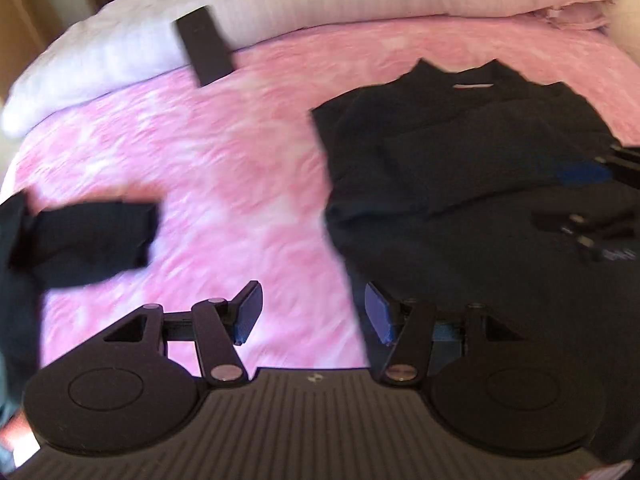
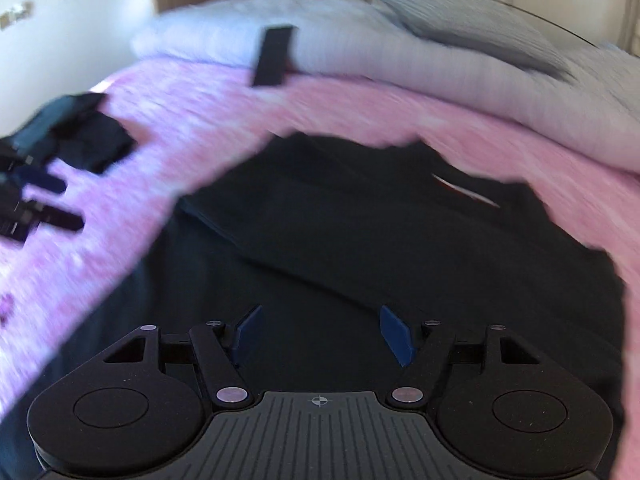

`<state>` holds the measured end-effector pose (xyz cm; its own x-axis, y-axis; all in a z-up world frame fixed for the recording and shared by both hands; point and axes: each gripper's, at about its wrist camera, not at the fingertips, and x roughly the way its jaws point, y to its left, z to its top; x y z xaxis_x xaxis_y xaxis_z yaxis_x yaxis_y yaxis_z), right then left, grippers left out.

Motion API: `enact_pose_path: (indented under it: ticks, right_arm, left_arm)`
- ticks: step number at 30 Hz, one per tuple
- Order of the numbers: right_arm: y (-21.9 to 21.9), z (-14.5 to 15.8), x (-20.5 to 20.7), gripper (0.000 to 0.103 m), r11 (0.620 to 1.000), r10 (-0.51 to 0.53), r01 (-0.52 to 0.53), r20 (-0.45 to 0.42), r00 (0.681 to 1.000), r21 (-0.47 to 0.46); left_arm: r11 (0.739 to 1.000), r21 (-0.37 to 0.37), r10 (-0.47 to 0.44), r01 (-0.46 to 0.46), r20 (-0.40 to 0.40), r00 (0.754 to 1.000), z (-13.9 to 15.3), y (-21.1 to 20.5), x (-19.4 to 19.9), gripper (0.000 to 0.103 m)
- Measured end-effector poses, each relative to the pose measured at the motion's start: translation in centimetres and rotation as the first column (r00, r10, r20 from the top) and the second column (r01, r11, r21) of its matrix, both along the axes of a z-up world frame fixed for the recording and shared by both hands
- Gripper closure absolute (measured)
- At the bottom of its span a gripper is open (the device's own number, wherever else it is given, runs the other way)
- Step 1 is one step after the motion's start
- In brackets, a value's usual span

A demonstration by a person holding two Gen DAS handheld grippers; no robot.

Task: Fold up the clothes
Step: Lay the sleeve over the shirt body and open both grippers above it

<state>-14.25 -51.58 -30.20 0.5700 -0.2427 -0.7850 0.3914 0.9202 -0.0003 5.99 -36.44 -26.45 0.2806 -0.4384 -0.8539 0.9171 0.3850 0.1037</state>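
a dark garment (image 2: 400, 248) lies spread flat on the pink bedspread (image 1: 224, 168), partly folded, its collar toward the white duvet (image 1: 320, 8). the right gripper (image 2: 320, 336) hangs over it, jaws apart and empty. the left gripper (image 1: 310, 316), jaws apart and empty, is at its left edge. a smaller dark piece (image 1: 92, 236) lies apart, and a dark flat object (image 1: 206, 44) leans on the duvet.

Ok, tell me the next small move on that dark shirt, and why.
Probably lower the right claw onto the shirt and pinch its near edge for the next fold. Both claws are open and empty, the right one hangs right over the shirt, which lies on the pink bedspread, partly folded.
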Motion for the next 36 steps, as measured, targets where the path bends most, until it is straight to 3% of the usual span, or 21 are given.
enact_pose_path:
  ticks: [5,9,12,16,19,21,24,29,33,36]
  right_arm:
    - [-4.4,-0.4,-5.5,0.035,0.984,-0.18,0.18,-0.097,0.979,-0.012]
    - [-8.6,-0.7,-8.6,0.035,0.955,-0.296,0.297,-0.073,0.952,-0.002]
    - [-12.0,-0.5,-10.6,0.035,0.923,-0.384,0.385,-0.013,0.923,0.013]
    - [-16.5,-0.5,-12.4,0.035,0.888,-0.46,0.456,0.077,0.885,0.055]
    - [-18.8,-1.7,-13.0,0.035,0.874,-0.478,0.466,0.072,0.876,0.137]
    - [-19.8,-3.3,-13.5,0.035,0.833,-0.486,0.47,-0.017,0.874,0.291]
    - [-18.5,-2.9,-14.4,0.035,0.857,-0.442,0.446,-0.077,0.894,0.258]
    - [-16.7,-1.8,-18.0,0.035,0.813,-0.484,0.496,-0.118,0.867,0.304]
    - [-14.9,-1.4,-19.8,0.035,0.838,-0.395,0.426,-0.158,0.905,0.343]
    - [-13.1,-1.1,-20.6,0.035,0.884,-0.262,0.325,-0.219,0.94,0.336]
  left_arm:
    - [0.993,-0.061,-0.099,0.098,-0.023,0.995,-3.0,-6.6,0.5,0.051]
    - [0.985,-0.059,-0.163,0.162,-0.011,0.987,-6.1,-10.9,0.5,0.051]
    - [0.987,0.016,-0.16,0.159,0.006,0.987,-8.7,-12.5,0.9,0.048]
    - [0.988,0.026,-0.152,0.151,0.009,0.988,-9.2,-12.8,1.3,0.044]
    - [0.987,0.059,-0.152,0.149,0.043,0.987,-8.4,-12.9,0.7,0.046]
    - [0.987,0.079,-0.146,0.141,0.065,0.987,-7.6,-12.7,0.3,0.05]
    - [0.987,0.093,-0.138,0.13,0.082,0.987,-6.0,-11.8,-0.5,0.05]
    - [0.99,0.111,-0.102,0.09,0.104,0.989,-3.1,-8.9,-3.0,0.05]
    - [0.992,0.117,-0.055,0.04,0.124,0.991,-0.7,-5.5,-6.4,0.05]
    - [0.989,0.15,-0.015,-0.005,0.129,0.992,0.8,-2.1,-9.3,0.049]
